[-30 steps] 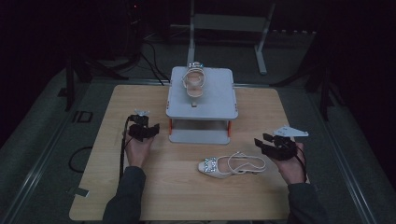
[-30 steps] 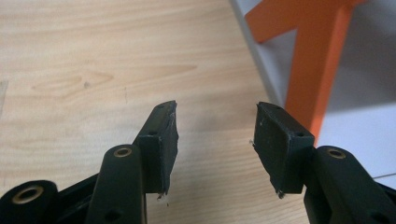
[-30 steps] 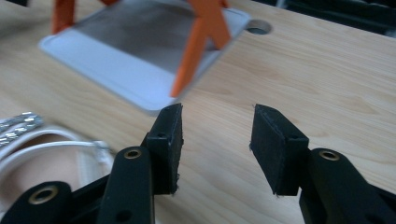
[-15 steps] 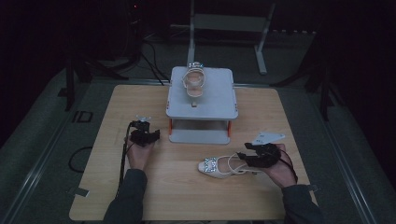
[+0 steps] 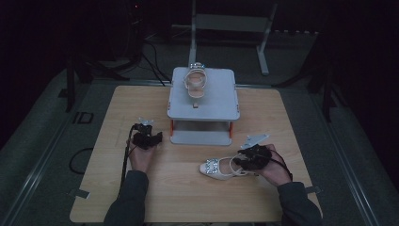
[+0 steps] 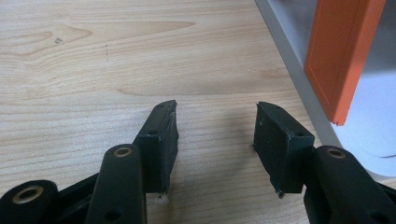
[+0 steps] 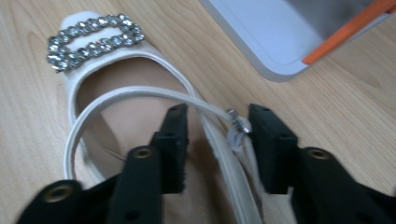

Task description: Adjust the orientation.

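A white sandal (image 5: 215, 168) with a jewelled buckle (image 7: 93, 39) lies on the wooden table, toe pointing left. My right gripper (image 5: 240, 162) is at its heel end. In the right gripper view the right gripper (image 7: 217, 116) is open, its jaws on either side of the sandal's side rim and the thin strap (image 7: 140, 93), not pressing on them. A second matching sandal (image 5: 194, 82) stands on top of the grey stand (image 5: 221, 101). My left gripper (image 5: 157, 138) hovers open over bare wood just left of the stand's base. Nothing lies between the jaws of the left gripper (image 6: 215, 116).
The stand has a grey base plate (image 7: 275, 32) and orange legs (image 6: 343, 56) close to both grippers. Bare wood lies along the table's front and left side (image 5: 117, 188). Dark floor, cables and a metal frame (image 5: 226, 23) lie beyond the table.
My right gripper has moved left and down onto the sandal's heel end, jaws now around its rim and strap. My left gripper has shifted slightly right toward the stand.
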Motion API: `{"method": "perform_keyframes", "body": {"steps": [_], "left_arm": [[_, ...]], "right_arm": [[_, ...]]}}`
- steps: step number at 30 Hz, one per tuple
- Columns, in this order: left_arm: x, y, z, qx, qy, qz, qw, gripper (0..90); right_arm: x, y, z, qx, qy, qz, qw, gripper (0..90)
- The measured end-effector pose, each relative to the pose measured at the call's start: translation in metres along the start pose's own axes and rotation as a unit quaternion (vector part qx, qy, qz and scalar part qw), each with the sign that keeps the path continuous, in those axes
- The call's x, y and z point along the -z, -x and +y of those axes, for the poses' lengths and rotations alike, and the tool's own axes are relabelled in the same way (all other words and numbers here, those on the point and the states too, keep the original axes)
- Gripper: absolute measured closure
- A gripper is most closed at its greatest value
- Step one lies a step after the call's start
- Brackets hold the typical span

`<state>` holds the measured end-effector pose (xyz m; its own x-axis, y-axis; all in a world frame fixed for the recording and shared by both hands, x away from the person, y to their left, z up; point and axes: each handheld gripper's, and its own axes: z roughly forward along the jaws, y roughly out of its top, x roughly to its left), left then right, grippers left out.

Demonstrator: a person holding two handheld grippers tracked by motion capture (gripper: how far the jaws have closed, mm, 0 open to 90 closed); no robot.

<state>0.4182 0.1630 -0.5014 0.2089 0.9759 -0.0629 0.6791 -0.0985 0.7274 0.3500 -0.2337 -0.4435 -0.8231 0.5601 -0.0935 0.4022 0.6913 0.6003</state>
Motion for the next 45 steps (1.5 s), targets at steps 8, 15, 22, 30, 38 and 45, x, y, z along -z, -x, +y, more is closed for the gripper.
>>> {"method": "perform_keyframes", "body": {"steps": [8,15,22,30,38,45], "left_arm": [[0.000,0.003,-0.006,-0.013,0.018,0.011,0.9997,50.1],[-0.001,0.005,-0.005,-0.018,0.016,0.015,0.9996,50.1],[-0.001,0.005,-0.005,-0.018,0.016,0.014,0.9996,49.8],[-0.001,0.005,-0.005,-0.019,0.017,0.015,0.9996,49.7],[-0.001,0.005,-0.006,-0.019,0.017,0.015,0.9996,49.7],[-0.001,0.005,-0.006,-0.019,0.017,0.015,0.9996,49.7]], "right_arm": [[0.001,0.002,0.002,-0.002,-0.009,0.003,1.0000,75.5],[0.005,0.008,-0.008,-0.042,0.014,0.025,0.9987,82.1],[0.018,0.010,-0.020,-0.075,0.046,0.028,0.9958,82.9],[0.033,0.017,-0.033,-0.111,0.066,0.014,0.9915,83.3],[0.048,0.030,-0.049,-0.145,0.079,-0.003,0.9863,83.3],[0.060,0.043,-0.057,-0.179,0.099,-0.024,0.9786,83.3]]}}
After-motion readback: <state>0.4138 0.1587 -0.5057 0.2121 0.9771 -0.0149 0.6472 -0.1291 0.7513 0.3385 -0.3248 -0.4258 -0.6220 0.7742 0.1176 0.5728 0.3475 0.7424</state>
